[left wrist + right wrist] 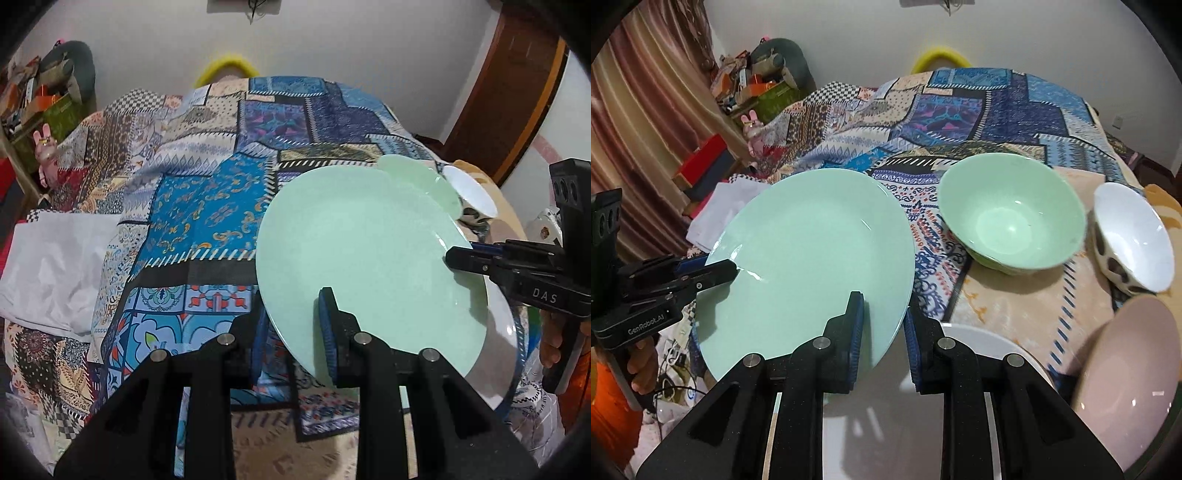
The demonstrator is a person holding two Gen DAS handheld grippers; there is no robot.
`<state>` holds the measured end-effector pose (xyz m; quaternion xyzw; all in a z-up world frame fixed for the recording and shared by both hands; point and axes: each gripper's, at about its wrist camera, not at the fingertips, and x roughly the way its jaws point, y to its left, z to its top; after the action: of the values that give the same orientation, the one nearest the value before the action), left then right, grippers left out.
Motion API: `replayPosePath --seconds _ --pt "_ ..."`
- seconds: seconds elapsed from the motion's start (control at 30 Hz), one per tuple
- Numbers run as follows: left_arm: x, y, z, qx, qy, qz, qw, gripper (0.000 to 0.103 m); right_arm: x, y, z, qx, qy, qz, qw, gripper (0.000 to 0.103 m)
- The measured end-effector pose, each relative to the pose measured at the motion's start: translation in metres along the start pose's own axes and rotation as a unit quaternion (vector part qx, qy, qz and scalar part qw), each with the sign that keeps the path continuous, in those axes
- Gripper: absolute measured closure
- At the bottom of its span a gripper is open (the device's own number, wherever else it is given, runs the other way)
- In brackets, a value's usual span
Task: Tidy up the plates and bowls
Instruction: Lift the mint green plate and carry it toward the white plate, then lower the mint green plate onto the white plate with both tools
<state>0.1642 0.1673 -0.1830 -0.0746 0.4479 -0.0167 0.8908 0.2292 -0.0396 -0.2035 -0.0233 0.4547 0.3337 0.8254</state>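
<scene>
A mint green plate (369, 251) is held in the air between both grippers, over a white plate (979, 343) below it. My left gripper (291, 328) has its jaws around the plate's near rim. My right gripper (882, 332) grips the opposite rim of the green plate (812, 258); it also shows in the left wrist view (458, 258). The left gripper shows in the right wrist view (727, 266). A green bowl (1012, 221), a white spotted bowl (1134, 240) and a pink plate (1126, 376) lie to the right.
A patchwork quilt (207, 206) covers the bed. A white cloth (55, 266) lies at its left edge. Cluttered boxes (753, 88) and a curtain (646, 110) stand at the left. A yellow ring (940, 55) sits at the far end.
</scene>
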Motion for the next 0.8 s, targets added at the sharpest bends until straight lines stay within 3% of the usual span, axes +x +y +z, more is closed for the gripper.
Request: replayPosePath --seconds 0.47,0.8 --pt "-0.034 -0.052 -0.014 0.024 -0.015 -0.004 0.9996 0.077 -0.048 -0.017 -0.030 0.018 -0.028 -0.003 0.999 0.083" --pt "-0.035 -0.085 -0.024 0.035 -0.006 -0.012 0.9993 0.077 -0.067 -0.035 -0.056 0.041 -0.037 -0.007 0.998 0.083"
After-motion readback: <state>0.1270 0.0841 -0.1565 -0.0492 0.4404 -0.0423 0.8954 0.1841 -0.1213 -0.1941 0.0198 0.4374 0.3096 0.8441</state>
